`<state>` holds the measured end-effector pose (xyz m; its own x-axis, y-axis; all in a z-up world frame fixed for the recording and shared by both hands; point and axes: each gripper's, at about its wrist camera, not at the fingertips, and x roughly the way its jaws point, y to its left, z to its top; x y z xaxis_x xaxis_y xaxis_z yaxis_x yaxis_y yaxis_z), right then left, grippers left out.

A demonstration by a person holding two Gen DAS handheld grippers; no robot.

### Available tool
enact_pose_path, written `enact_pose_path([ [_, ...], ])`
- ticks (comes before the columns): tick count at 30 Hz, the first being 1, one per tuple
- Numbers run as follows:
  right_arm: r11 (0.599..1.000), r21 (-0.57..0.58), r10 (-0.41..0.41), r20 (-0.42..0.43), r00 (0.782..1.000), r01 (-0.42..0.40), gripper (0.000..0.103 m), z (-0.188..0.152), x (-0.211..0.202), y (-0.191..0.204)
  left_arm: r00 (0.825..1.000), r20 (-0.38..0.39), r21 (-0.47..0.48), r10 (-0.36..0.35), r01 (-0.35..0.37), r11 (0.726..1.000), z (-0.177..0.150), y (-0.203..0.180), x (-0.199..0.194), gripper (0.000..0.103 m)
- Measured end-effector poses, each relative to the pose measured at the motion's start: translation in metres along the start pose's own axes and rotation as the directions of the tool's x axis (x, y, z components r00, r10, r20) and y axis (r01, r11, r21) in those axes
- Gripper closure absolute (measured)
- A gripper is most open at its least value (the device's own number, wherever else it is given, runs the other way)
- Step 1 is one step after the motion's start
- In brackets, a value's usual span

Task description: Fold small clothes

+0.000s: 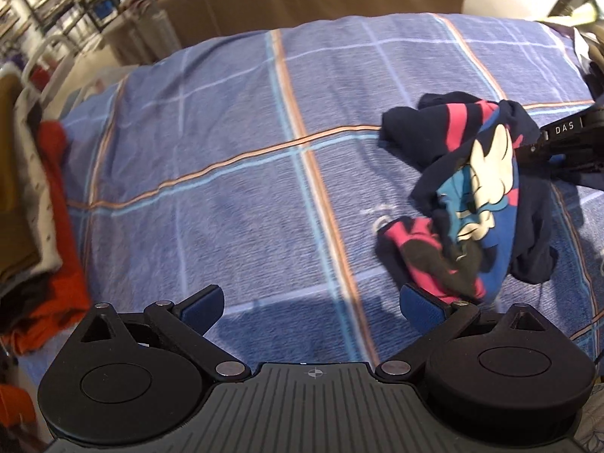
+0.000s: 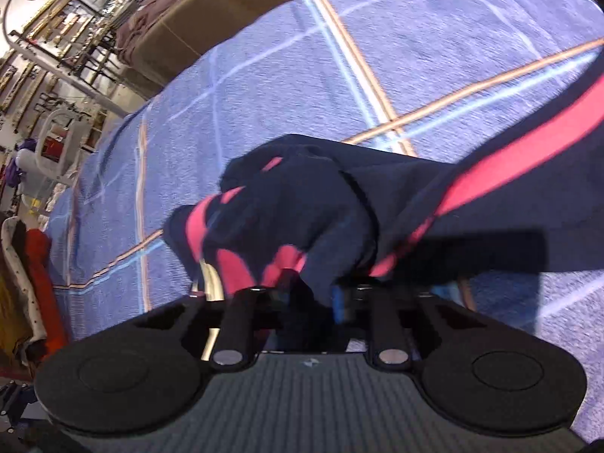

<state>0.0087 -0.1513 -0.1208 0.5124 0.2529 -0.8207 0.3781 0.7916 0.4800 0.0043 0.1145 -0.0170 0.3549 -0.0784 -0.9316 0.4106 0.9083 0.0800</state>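
Left wrist view: left gripper (image 1: 311, 305), blue pads spread wide apart, nothing between them, poised above a blue plaid blanket (image 1: 234, 158) with orange and pale blue lines. One small garment (image 1: 472, 196), navy with pink stripes and a cartoon print on a blue panel, crumpled on the blanket toward the right, just beyond the right-hand pad. Right gripper (image 1: 566, 139), black, enters from the right edge at the garment's far side; its fingertips are hidden by cloth in this view. Stack of folded clothes (image 1: 41, 204), orange, white and brown, at the blanket's left edge. Right wrist view: right gripper (image 2: 313, 298), jaws drawn close together and clamped on a bunched fold of the navy and pink garment (image 2: 302, 204), which rests on the plaid blanket (image 2: 264, 87). Picture blurred.
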Motion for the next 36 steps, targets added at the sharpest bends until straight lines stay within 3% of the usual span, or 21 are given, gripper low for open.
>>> enact_pose_path([
  [2, 0.989, -0.145, 0.021, 0.037, 0.999, -0.015, 0.088, 0.001, -0.005, 0.044, 1.0, 0.011, -0.041, 0.028, -0.028, 0.999, -0.004, 0.015, -0.004, 0.0],
  [5, 0.935, -0.31, 0.191, 0.039, 0.981, -0.17, 0.089, -0.006, -0.018, 0.128, 0.997, 0.037, -0.139, 0.073, -0.068, 0.988, -0.009, 0.048, -0.016, 0.0],
  [8, 0.835, -0.439, 0.346, -0.048, 0.937, -0.331, 0.089, -0.034, -0.025, 0.213, 0.985, 0.063, -0.243, 0.16, -0.14, 0.96, -0.013, 0.09, -0.034, 0.0],
  [10, 0.77, -0.455, 0.436, -0.138, 0.889, -0.448, 0.09, -0.056, -0.025, 0.25, 0.971, 0.062, -0.308, 0.233, -0.203, 0.929, -0.019, 0.122, -0.046, 0.0],
  [11, 0.756, -0.44, 0.456, -0.178, 0.872, -0.485, 0.09, -0.064, -0.021, 0.261, 0.966, 0.05, -0.325, 0.252, -0.223, 0.919, -0.023, 0.135, -0.049, 0.0],
  [12, 0.769, -0.431, 0.431, -0.195, 0.881, -0.472, 0.089, -0.075, -0.014, 0.268, 0.967, 0.039, -0.328, 0.253, -0.227, 0.917, -0.025, 0.146, -0.051, 0.0],
  [14, 0.814, -0.413, 0.334, -0.241, 0.911, -0.408, 0.077, -0.091, 0.0, 0.268, 0.969, 0.017, -0.309, 0.248, -0.231, 0.923, -0.029, 0.161, -0.049, 0.0],
  [16, 0.837, -0.392, 0.275, -0.301, 0.913, -0.382, 0.064, -0.104, 0.009, 0.25, 0.968, 0.003, -0.267, 0.249, -0.239, 0.934, -0.033, 0.163, -0.044, 0.0],
  [18, 0.856, -0.382, 0.234, -0.316, 0.919, -0.349, 0.063, -0.108, 0.005, 0.223, 0.976, -0.002, -0.235, 0.22, -0.214, 0.948, -0.029, 0.158, -0.037, 0.0],
  [21, 0.908, -0.345, 0.146, -0.273, 0.951, -0.238, 0.058, -0.096, -0.009, 0.179, 0.989, -0.004, -0.211, 0.146, -0.143, 0.967, -0.028, 0.142, -0.02, 0.0],
  [23, 0.937, -0.294, 0.124, -0.23, 0.965, -0.19, 0.047, -0.084, -0.025, 0.156, 0.991, -0.016, -0.203, 0.136, -0.137, 0.97, -0.021, 0.131, -0.002, 0.0],
  [26, 0.951, -0.282, 0.085, -0.16, 0.983, -0.128, 0.043, -0.073, -0.045, 0.133, 0.99, -0.046, -0.193, 0.134, -0.14, 0.971, -0.006, 0.122, 0.026, 0.0],
  [29, 0.946, -0.285, 0.122, -0.128, 0.984, -0.154, 0.04, -0.067, -0.038, 0.127, 0.978, -0.072, -0.155, 0.196, -0.205, 0.966, 0.006, 0.114, 0.047, 0.0],
  [32, 0.927, -0.326, 0.147, -0.138, 0.98, -0.185, 0.024, -0.069, -0.03, 0.136, 0.981, -0.039, -0.09, 0.189, -0.192, 0.977, 0.01, 0.108, 0.053, 0.0],
  [34, 0.908, -0.345, 0.177, -0.197, 0.964, -0.238, 0.021, -0.07, -0.01, 0.149, 0.974, -0.073, -0.058, 0.216, -0.22, 0.974, 0.01, 0.108, 0.062, 0.0],
  [36, 0.894, -0.371, 0.155, -0.266, 0.951, -0.249, 0.025, -0.074, 0.015, 0.166, 0.978, -0.097, -0.096, 0.184, -0.193, 0.976, 0.01, 0.117, 0.062, 0.0],
])
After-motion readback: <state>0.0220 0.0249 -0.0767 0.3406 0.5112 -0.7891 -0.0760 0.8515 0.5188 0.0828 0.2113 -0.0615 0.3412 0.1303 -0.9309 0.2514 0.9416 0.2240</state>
